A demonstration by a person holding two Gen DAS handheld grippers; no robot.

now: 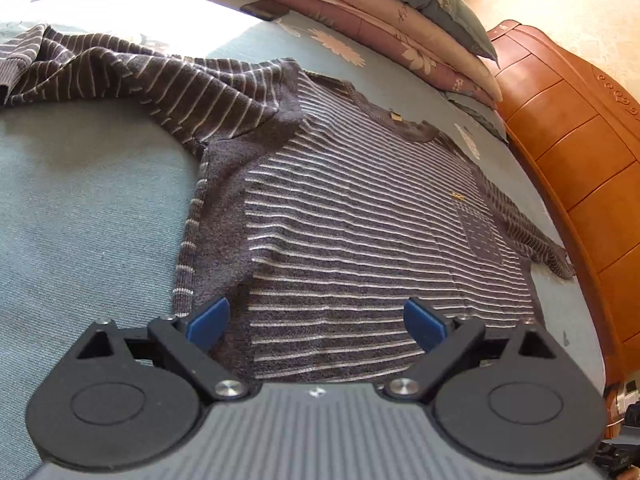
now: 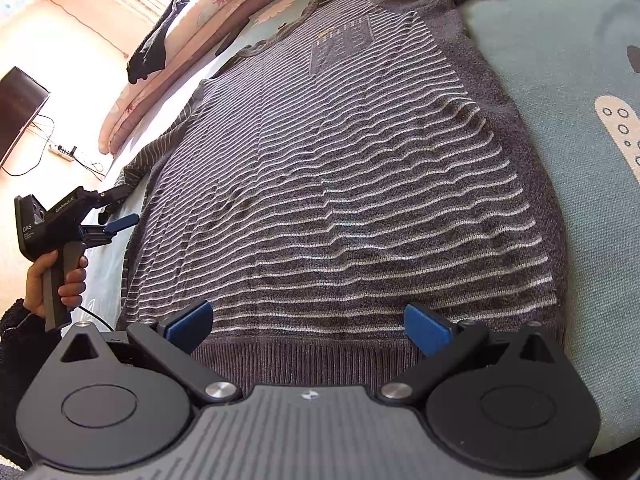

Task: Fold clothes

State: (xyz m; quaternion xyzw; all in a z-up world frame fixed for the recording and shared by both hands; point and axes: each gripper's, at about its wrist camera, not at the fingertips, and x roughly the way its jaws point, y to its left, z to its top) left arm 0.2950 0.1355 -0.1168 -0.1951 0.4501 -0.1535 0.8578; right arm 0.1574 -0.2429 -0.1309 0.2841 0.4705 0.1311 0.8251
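Observation:
A grey knitted sweater (image 1: 360,220) with thin pale stripes lies face up on the bed, its chest pocket toward the right. One sleeve (image 1: 120,72) trails off to the left in folds, and the other sleeve (image 1: 528,232) lies by the headboard. My left gripper (image 1: 316,320) is open just above the sweater's side edge, holding nothing. In the right wrist view the sweater (image 2: 340,180) fills the frame, its ribbed hem (image 2: 300,360) nearest. My right gripper (image 2: 308,326) is open over that hem. A hand (image 2: 68,280) holds the left gripper (image 2: 120,208) at the sweater's left edge.
The teal bedsheet (image 1: 80,200) lies under everything. Stacked quilts and a pillow (image 1: 380,12) line the far side, beside a wooden headboard (image 1: 580,140). A small dark object (image 1: 264,10) lies on the sheet. A dark cloth (image 2: 156,48), a TV (image 2: 20,108) and a power strip (image 2: 62,152) are off the bed.

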